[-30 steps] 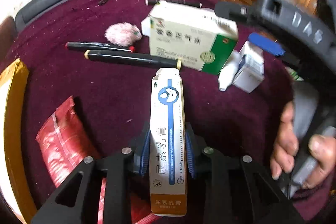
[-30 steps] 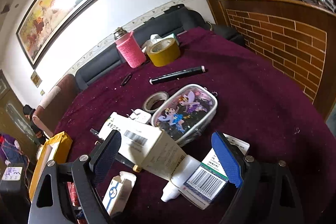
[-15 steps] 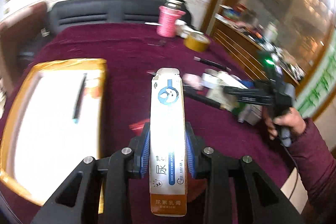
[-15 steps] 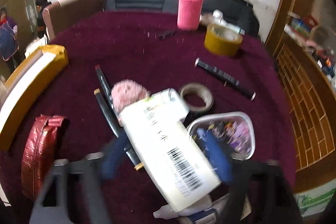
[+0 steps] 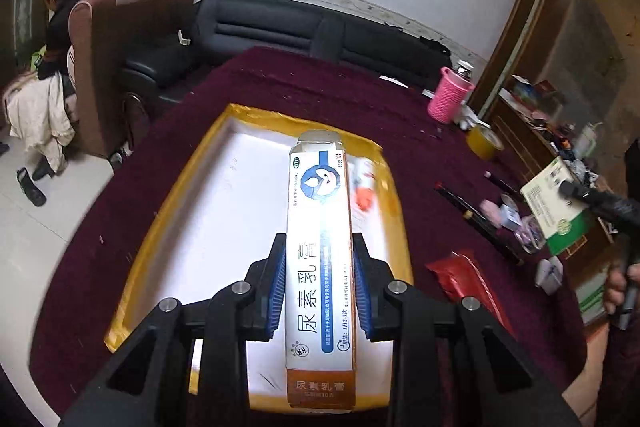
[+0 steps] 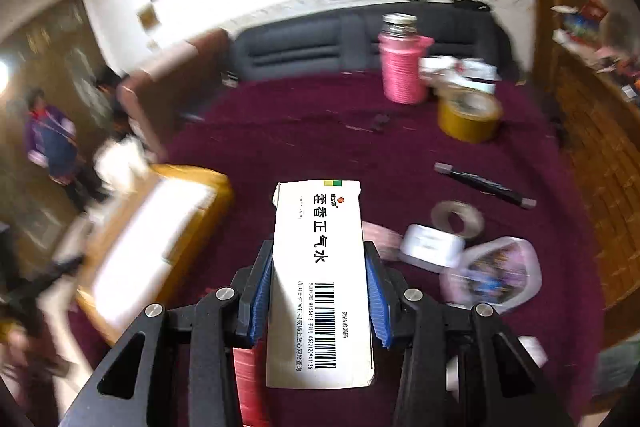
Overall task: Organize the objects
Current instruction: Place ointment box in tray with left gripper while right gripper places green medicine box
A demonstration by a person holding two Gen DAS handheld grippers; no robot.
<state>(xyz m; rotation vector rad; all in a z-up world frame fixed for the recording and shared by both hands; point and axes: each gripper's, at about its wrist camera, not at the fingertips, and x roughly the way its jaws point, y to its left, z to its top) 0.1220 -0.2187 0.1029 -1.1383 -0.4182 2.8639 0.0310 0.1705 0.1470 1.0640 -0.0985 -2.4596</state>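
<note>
My left gripper [image 5: 319,283] is shut on a long white, blue and orange ointment box [image 5: 320,227] and holds it above the yellow-rimmed white tray [image 5: 192,187]. A small white and red item [image 5: 364,187] lies in the tray's far right part. My right gripper [image 6: 318,291] is shut on a white medicine box with a barcode [image 6: 320,267], held above the dark red tablecloth, right of the tray [image 6: 216,187]. That box also shows at the right edge of the left wrist view [image 5: 556,211].
On the cloth lie a red pouch [image 5: 464,275], black pens [image 5: 476,219], a black marker [image 6: 484,185], a clear tape roll [image 6: 458,217], a yellow tape roll [image 6: 468,119], a pink bottle [image 6: 402,67], a cartoon pencil case [image 6: 496,275] and small white boxes [image 6: 430,247]. People stand at left.
My left gripper carried the ointment box leftward from the clutter to above the tray. My right gripper closed on the white medicine box and lifted it off the table.
</note>
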